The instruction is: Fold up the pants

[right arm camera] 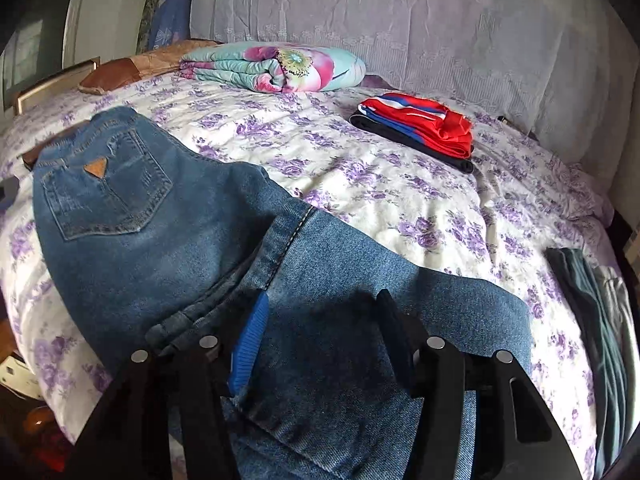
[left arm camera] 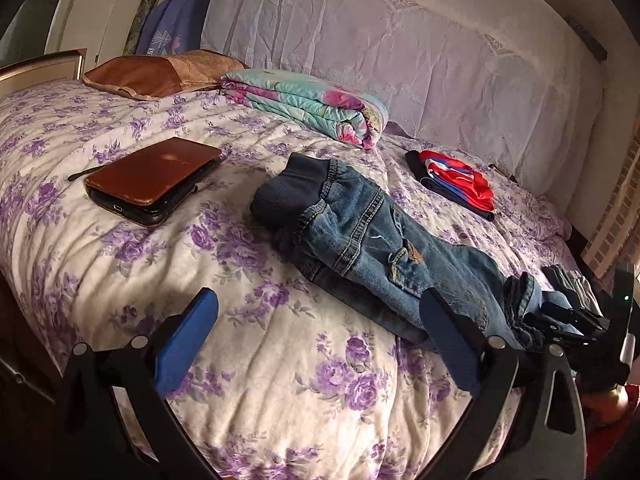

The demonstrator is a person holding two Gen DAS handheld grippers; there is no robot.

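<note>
A pair of blue jeans (left arm camera: 360, 232) lies on the purple-flowered quilt (left arm camera: 120, 248), waistband toward the far left and legs running to the near right. In the right wrist view the jeans (right arm camera: 160, 240) show a back pocket with a tan patch, and one leg lies doubled over. My right gripper (right arm camera: 323, 300) stands over that doubled leg, jaws apart, with flat denim under the gap. Its black body (left arm camera: 576, 320) shows by the leg cuffs. My left gripper (left arm camera: 320, 300) is open above bare quilt, its right finger beside the jeans' leg.
A brown phone case (left arm camera: 152, 176) lies left of the jeans. A folded floral blanket (right arm camera: 280, 68) and a brown pillow (left arm camera: 160, 72) sit at the back. Folded red and blue clothes (right arm camera: 420, 124) lie at the back right, grey-green folded clothes (right arm camera: 592, 320) at the right edge.
</note>
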